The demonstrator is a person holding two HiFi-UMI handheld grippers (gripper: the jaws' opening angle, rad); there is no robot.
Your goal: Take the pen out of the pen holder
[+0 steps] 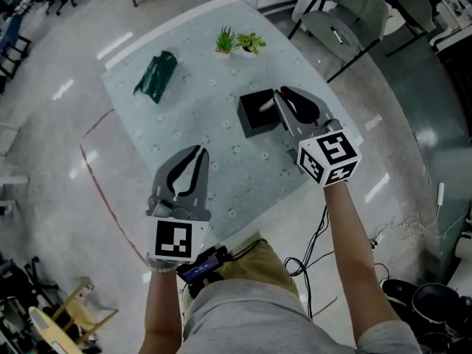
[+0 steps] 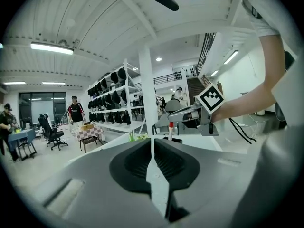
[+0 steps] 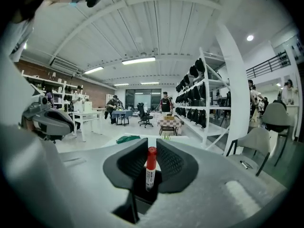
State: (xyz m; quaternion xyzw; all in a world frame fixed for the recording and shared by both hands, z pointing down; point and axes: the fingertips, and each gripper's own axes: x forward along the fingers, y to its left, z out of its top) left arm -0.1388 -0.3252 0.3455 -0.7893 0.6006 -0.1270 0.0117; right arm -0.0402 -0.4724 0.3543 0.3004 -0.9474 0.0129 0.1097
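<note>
The pen (image 3: 150, 167) is in the right gripper (image 3: 151, 146), jaws narrowed and pinching its white barrel just under the red cap; it hangs upright over the black pen holder (image 1: 257, 116) on the table (image 1: 184, 87); whether its tip has cleared the opening I can't tell; lifting clear looks like what's left; the left gripper (image 1: 198, 153) hovers apart, jaws drawn together, nothing between them.

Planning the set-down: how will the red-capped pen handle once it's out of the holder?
The pen looks slim, round and rigid, so probably light and stiff. Its smooth barrel might slip in the right gripper, which pinches it upright. Laid on the table, it would likely roll.
</note>
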